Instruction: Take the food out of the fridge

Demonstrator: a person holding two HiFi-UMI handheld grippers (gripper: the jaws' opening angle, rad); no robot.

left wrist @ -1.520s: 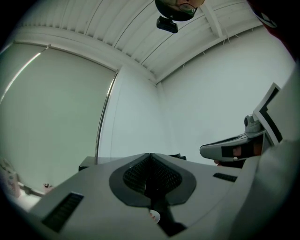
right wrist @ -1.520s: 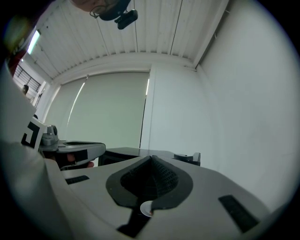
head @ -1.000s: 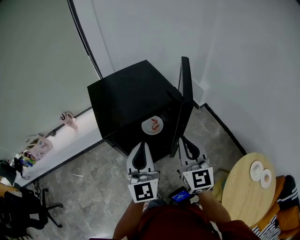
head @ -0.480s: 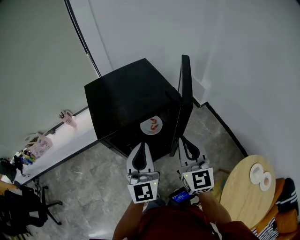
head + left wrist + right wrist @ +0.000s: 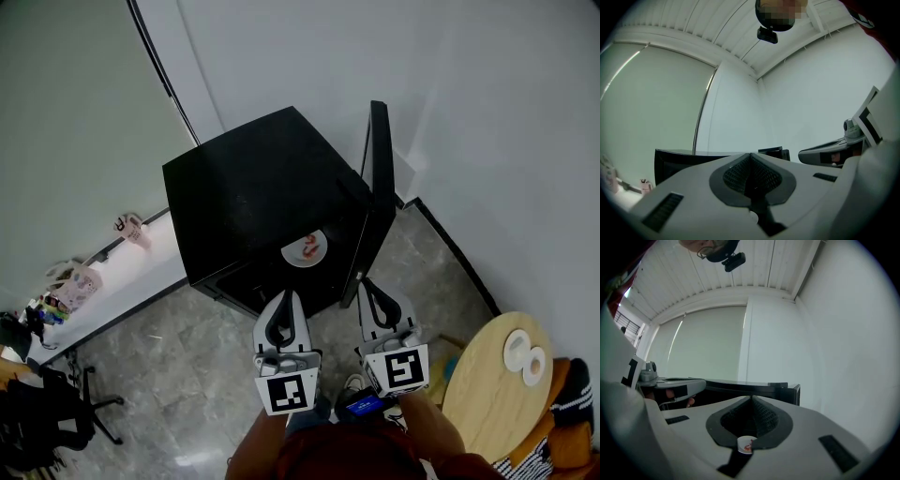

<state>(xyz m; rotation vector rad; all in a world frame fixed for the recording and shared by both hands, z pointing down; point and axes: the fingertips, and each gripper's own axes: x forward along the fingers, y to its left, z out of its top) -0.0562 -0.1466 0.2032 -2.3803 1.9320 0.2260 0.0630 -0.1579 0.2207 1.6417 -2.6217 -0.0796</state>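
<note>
A small black fridge [image 5: 248,197] stands against the wall with its door [image 5: 376,187] swung open to the right. Inside, on a shelf, lies a white plate with red food [image 5: 305,249]. My left gripper [image 5: 285,296] hangs in front of the fridge, just below the plate, shut and holding nothing. My right gripper [image 5: 368,284] is beside the door's lower edge, also shut and holding nothing. In the right gripper view the plate [image 5: 746,444] peeps through the gap under the shut jaws. The left gripper view shows the fridge top [image 5: 684,157] beyond its shut jaws.
A round wooden table [image 5: 483,384] with two white dishes [image 5: 522,351] stands at the lower right. A white ledge [image 5: 112,281] with pink items [image 5: 129,229] runs along the left wall. A black office chair [image 5: 42,412] sits lower left. Grey tiled floor [image 5: 187,375] lies in front.
The view has shifted a little, so the fridge sits slightly higher and the grippers slightly lower in the frame. Both grippers stay shut, and the plate has not moved.
</note>
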